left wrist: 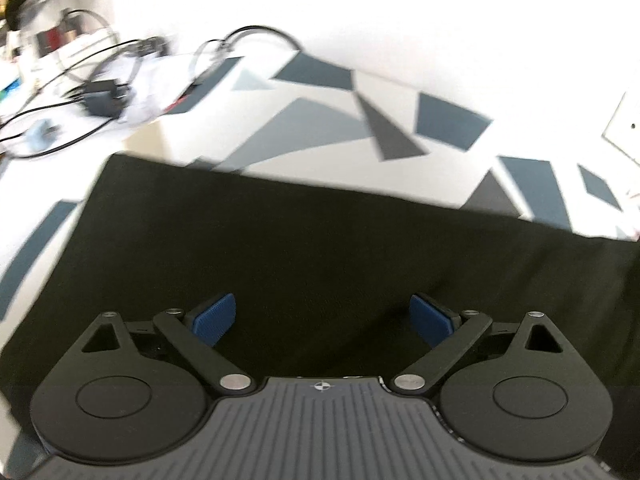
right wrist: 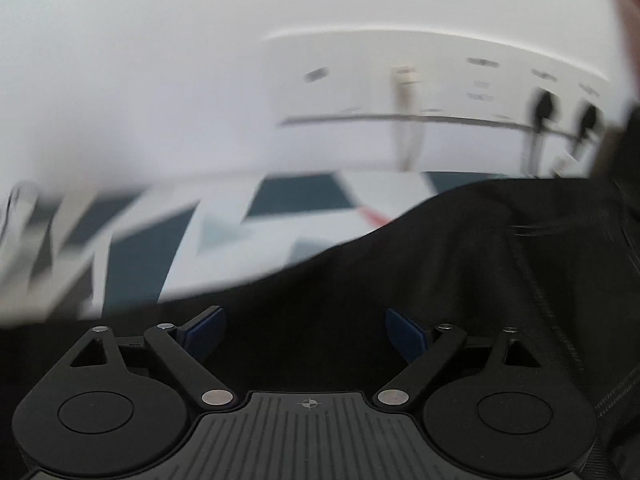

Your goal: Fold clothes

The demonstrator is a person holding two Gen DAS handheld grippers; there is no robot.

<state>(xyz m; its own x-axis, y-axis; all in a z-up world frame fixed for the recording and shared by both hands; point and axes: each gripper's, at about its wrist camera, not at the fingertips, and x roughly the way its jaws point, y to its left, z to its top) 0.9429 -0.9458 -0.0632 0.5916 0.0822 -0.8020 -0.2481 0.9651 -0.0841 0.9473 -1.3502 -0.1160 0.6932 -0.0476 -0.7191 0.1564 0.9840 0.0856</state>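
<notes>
A black garment point(left wrist: 320, 240) lies flat on a white cloth with grey and blue geometric patches point(left wrist: 320, 120); its far edge runs straight across the left wrist view. My left gripper point(left wrist: 322, 316) hovers over the garment, open, its blue pads point(left wrist: 214, 316) wide apart with nothing between them. In the blurred right wrist view the same black garment point(right wrist: 460, 260) fills the lower right, with a stitched seam down its right side. My right gripper point(right wrist: 306, 334) is open above the cloth, blue pads point(right wrist: 404, 336) apart and holding nothing.
Black cables point(left wrist: 100, 80), a small dark box point(left wrist: 100, 98) and clutter sit at the far left of the table. A white wall panel with sockets and plugs point(right wrist: 544, 108) stands behind the table in the right wrist view.
</notes>
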